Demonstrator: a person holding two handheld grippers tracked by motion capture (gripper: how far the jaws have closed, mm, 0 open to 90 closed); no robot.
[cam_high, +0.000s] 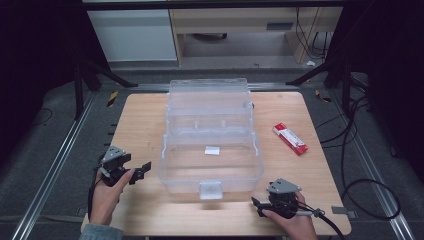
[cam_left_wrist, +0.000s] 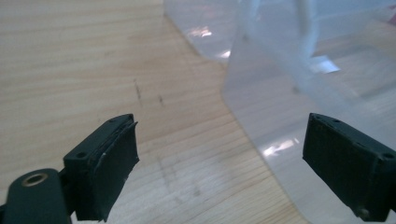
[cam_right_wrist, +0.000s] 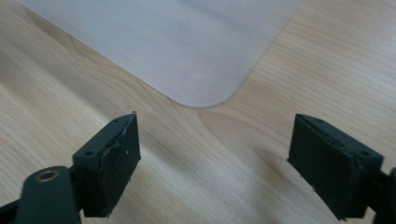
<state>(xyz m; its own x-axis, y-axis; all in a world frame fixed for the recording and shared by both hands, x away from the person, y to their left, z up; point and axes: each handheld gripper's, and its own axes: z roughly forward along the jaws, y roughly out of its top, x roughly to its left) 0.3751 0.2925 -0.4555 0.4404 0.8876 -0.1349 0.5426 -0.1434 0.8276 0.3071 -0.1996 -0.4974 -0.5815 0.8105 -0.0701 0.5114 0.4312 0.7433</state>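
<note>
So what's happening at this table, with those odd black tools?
A person sits at a light wooden table, holding a black two-jaw gripper in each hand. The left gripper and right gripper are both open and hold nothing. Between them stands a clear plastic storage box with its lid open, a small white piece inside. A red and white packet lies to the box's right, untouched.
</note>
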